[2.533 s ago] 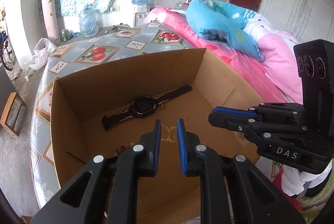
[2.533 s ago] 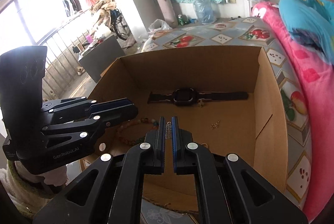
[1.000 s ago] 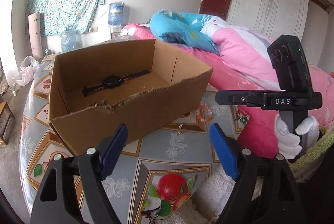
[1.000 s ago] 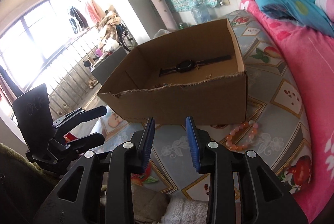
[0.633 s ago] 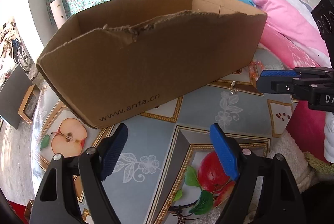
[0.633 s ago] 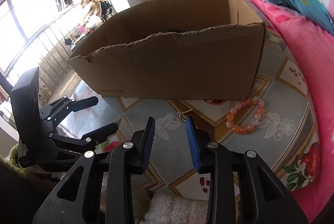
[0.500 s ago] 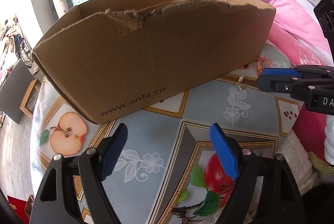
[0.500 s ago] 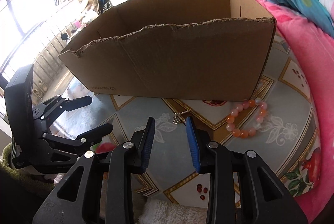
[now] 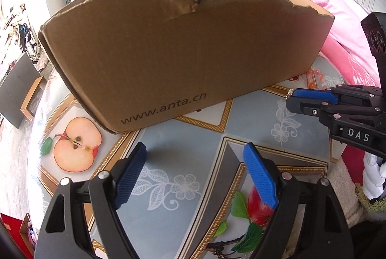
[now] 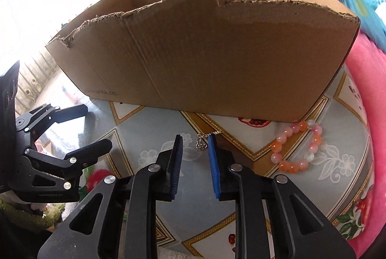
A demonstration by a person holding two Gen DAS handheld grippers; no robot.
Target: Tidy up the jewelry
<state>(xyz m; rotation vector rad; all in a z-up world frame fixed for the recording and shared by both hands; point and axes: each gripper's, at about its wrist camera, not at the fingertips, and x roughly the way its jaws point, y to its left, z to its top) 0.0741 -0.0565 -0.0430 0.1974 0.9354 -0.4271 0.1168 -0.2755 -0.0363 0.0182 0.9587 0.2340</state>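
A brown cardboard box point(image 9: 183, 53) stands on the patterned tablecloth; its inside is hidden from here. It also fills the right wrist view point(image 10: 205, 51). A small silver chain piece point(image 10: 202, 141) lies on the cloth in front of the box. My right gripper point(image 10: 195, 139) is open and low over the cloth, its blue fingertips on either side of the chain, apart from it. A pink and orange bead bracelet point(image 10: 298, 146) lies to the right by the box corner; it also peeks out in the left wrist view point(image 9: 314, 76). My left gripper point(image 9: 195, 152) is wide open and empty above the cloth.
The table point(image 9: 183, 138) has a blue cloth with fruit prints. A pink blanket point(image 10: 371, 94) lies along the right side. My right gripper also shows in the left wrist view point(image 9: 293, 99), and my left gripper in the right wrist view point(image 10: 96, 127).
Both grippers have left the box and dropped low in front of it. The left gripper has opened wide, the right has opened partly and now straddles the small chain.
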